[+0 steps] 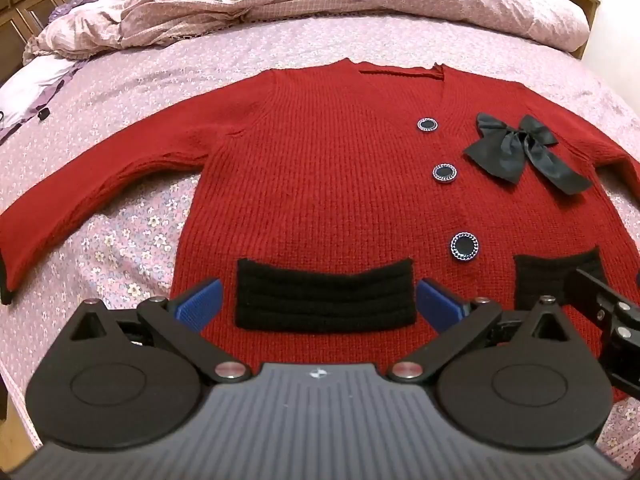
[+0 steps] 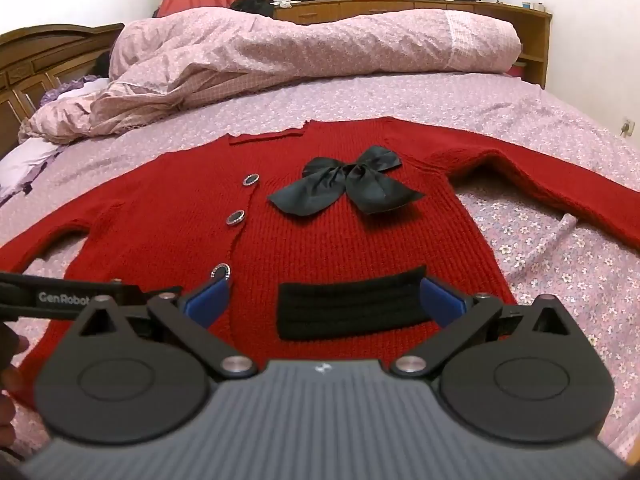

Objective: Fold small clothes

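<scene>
Left wrist view: the red cardigan (image 1: 320,184) lies flat, front up, on the flowered bedsheet (image 1: 120,240), sleeves spread, no fold made yet (everything is left to do); the left gripper (image 1: 320,300) hovers spread wide over one black pocket (image 1: 324,294), holding nothing; the right gripper (image 2: 324,300) likewise gapes empty; a bunched duvet (image 2: 300,48) sits well behind, clear of the work; a black bow (image 2: 348,184) may bulk the fold.

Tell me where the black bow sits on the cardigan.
The black bow lies on the chest of the red cardigan, right of the top buttons in both wrist views, above the right-hand black pocket.
</scene>
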